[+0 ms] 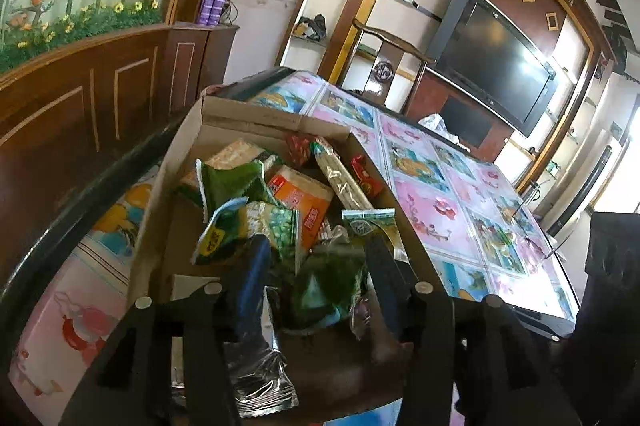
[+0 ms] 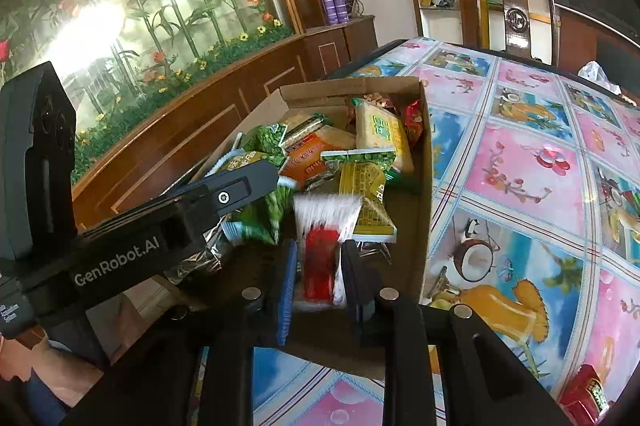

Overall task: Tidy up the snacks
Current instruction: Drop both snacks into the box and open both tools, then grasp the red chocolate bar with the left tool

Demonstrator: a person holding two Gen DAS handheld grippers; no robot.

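Over the cardboard box [image 2: 424, 154], the right tongs [image 2: 319, 268] are pinching a light, crinkly red-and-white packet [image 2: 322, 250] mid-body, while the left tongs [image 1: 316, 250] are standing parted around a soft, slippery green pouch [image 1: 328, 282].

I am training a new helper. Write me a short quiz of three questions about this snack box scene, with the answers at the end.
1. True or false: the cardboard box of snacks stands on the floor.
2. Which packet is between the fingers of the right gripper? A: red and white. B: purple. C: black.
3. Fill in the missing word: behind the far edge of the table stands a wooden ____.

Key
1. False: it stands on the table.
2. A, the red and white packet.
3. chair
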